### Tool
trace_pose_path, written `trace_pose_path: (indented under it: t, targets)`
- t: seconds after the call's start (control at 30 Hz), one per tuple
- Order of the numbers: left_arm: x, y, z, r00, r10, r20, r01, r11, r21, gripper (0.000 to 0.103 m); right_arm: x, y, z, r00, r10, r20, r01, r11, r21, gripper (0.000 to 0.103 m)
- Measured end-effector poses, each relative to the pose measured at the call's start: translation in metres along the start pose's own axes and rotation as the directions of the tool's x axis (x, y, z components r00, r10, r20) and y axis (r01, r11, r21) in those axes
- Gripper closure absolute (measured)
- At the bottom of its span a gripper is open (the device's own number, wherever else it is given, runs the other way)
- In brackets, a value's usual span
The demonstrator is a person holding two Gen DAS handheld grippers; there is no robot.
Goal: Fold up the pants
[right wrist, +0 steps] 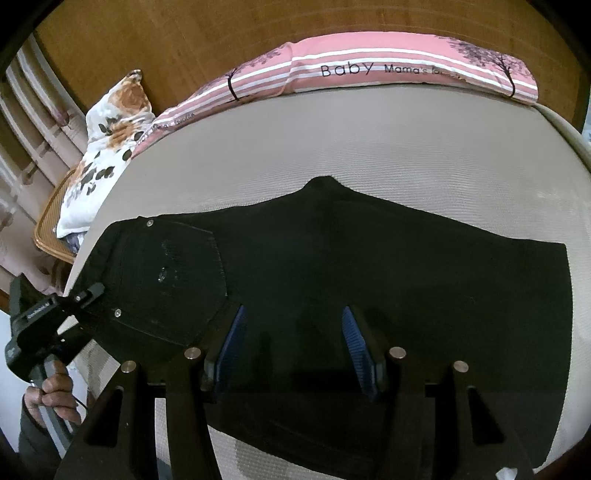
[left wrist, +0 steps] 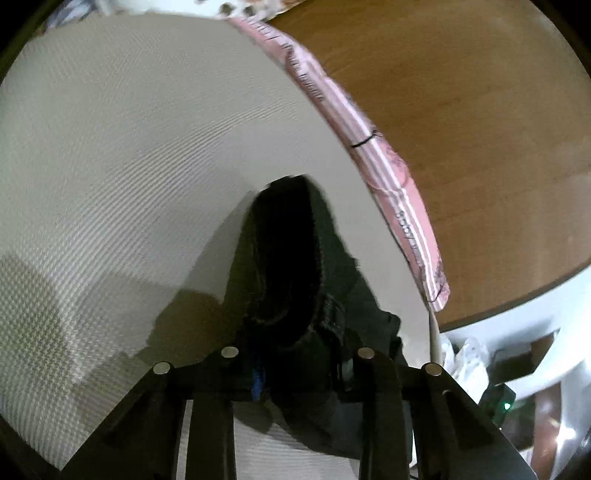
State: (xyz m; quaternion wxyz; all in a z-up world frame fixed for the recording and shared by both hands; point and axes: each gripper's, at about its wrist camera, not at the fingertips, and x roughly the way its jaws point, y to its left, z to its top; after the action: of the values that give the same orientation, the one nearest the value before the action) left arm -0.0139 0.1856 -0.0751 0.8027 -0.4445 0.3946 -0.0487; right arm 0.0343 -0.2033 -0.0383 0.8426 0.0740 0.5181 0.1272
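Note:
Black pants (right wrist: 369, 258) lie spread across the beige mattress (right wrist: 369, 140), folded lengthwise, back pocket up at the left. My right gripper (right wrist: 293, 339) is open, its blue pads (right wrist: 232, 343) just above the pants' near middle, holding nothing. My left gripper shows in the right wrist view (right wrist: 88, 293) at the waistband end of the pants, at the mattress's left edge. In the left wrist view the left gripper (left wrist: 295, 373) is shut on the waistband of the pants (left wrist: 295, 266), with bunched black cloth between the fingers.
A pink striped pillow (right wrist: 369, 70) lies along the wooden headboard (right wrist: 258, 29). A flowered pillow (right wrist: 107, 147) and a wicker seat (right wrist: 48, 229) are at the left. White furniture with clutter (left wrist: 517, 369) stands beside the bed.

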Motion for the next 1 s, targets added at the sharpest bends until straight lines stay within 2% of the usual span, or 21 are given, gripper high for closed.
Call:
trace_pose_path:
  t: [0.2, 0.43, 0.67, 0.87, 1.0]
  targets:
    - [-0.009, -0.060, -0.003, 0.999, -0.020, 0.027, 0.016, 0.989, 0.150, 0.076, -0.013, -0.015, -0.002, 1.000, -0.003, 0.025, 0.002, 1.000, 0.024, 0.052]
    - [0.001, -0.138, -0.015, 0.995, -0.098, -0.009, 0.097, 0.950, 0.296, 0.076, -0.044, -0.047, -0.007, 0.997, -0.010, 0.074, 0.004, 0.997, 0.076, 0.052]
    - [0.041, -0.217, -0.046, 0.985, -0.139, -0.098, 0.168, 0.884, 0.436, 0.076, -0.086, -0.098, -0.016, 0.991, -0.045, 0.129, 0.023, 0.986, 0.166, 0.052]
    - [0.084, -0.266, -0.085, 0.974, -0.118, -0.195, 0.205, 0.828, 0.522, 0.076, -0.112, -0.140, -0.033, 0.982, -0.087, 0.169, 0.043, 0.968, 0.246, 0.052]
    - [0.120, -0.293, -0.125, 0.959, -0.065, -0.277, 0.223, 0.774, 0.592, 0.076, -0.121, -0.165, -0.045, 0.979, -0.099, 0.179, 0.041, 0.953, 0.302, 0.052]
